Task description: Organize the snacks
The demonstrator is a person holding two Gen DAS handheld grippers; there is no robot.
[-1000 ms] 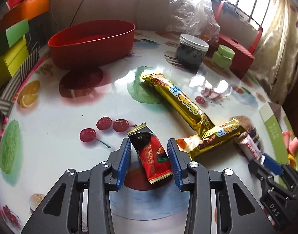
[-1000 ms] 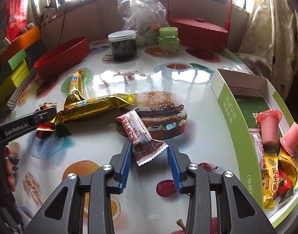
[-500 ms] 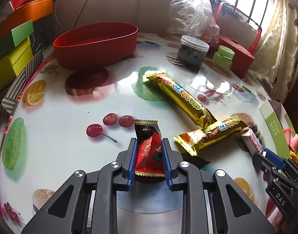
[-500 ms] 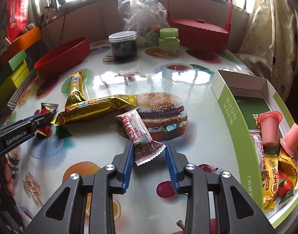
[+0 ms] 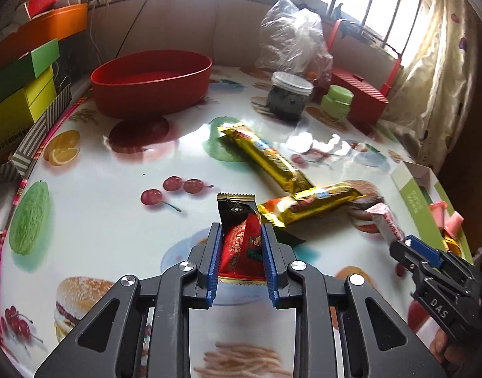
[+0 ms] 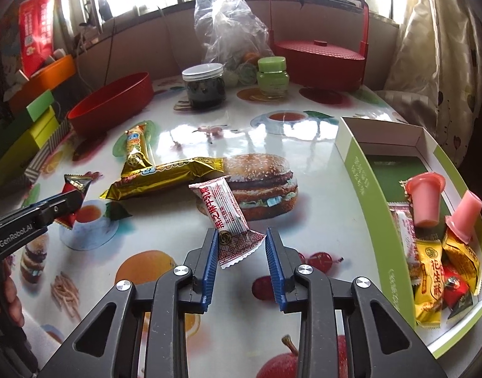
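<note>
My left gripper [image 5: 241, 252] clenched on red-black snack packet [image 5: 239, 236], beside gold bars [image 5: 310, 203]. My right gripper [image 6: 241, 252], stamped "DAS", fingers released, straddling white wafer packet [image 6: 223, 211] near burger print [image 6: 263, 186] on counter [image 6: 304, 145].

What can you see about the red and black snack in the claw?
The red and black snack is a small shiny foil-looking packet, black at the far end with a zigzag gold edge, red nearer the camera. It sticks out forward, pinched on both sides between the blue pads of the left claw. In the right wrist view it seems lifted slightly off the table, near a gold bar.
</note>
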